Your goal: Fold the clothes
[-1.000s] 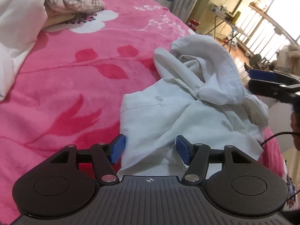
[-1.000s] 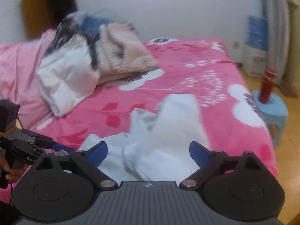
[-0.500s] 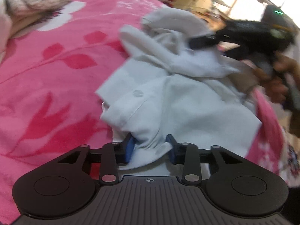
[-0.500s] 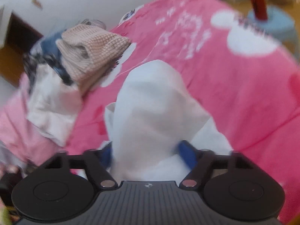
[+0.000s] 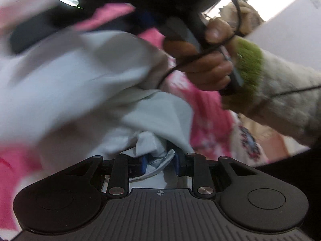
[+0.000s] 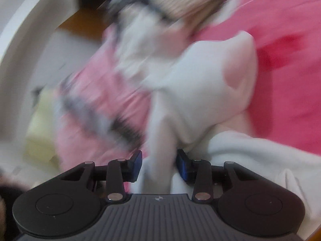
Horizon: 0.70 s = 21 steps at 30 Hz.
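- Pale grey cotton hoodie (image 5: 84, 84) is lying crumpled on the pink floral fleece blanket (image 6: 286, 84), no fold made yet.
- Left gripper (image 5: 159, 163) has just been closing; its blue pads are pinching a bunched hem at the near edge.
- Right gripper (image 6: 159, 163) has just been closing around a hanging fabric strip; whether its pads are pressing, cannot tell.
- Spreading flat and all folding remaining.
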Each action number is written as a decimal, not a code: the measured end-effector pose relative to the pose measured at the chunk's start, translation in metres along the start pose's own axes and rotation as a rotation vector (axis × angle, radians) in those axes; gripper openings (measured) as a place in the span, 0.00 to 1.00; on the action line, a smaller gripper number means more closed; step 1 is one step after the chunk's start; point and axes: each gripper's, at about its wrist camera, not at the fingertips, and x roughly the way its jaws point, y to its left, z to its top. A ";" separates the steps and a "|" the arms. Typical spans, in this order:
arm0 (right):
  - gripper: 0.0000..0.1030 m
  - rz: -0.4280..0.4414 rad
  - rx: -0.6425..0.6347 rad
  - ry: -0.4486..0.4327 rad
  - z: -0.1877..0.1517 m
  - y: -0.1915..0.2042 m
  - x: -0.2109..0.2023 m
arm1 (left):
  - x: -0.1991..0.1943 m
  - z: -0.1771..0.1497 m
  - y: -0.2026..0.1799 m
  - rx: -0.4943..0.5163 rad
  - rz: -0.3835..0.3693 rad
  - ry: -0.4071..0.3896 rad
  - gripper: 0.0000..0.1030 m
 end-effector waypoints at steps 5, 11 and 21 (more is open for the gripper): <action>0.39 -0.023 -0.032 0.008 0.007 0.011 0.006 | -0.003 -0.015 -0.007 -0.005 -0.005 -0.001 0.26; 0.40 -0.249 0.122 -0.322 0.007 -0.012 -0.076 | -0.036 -0.027 0.003 -0.057 0.027 -0.064 0.42; 0.40 -0.452 -0.442 -0.039 -0.036 0.096 -0.040 | -0.077 -0.052 0.022 -0.050 0.134 -0.005 0.56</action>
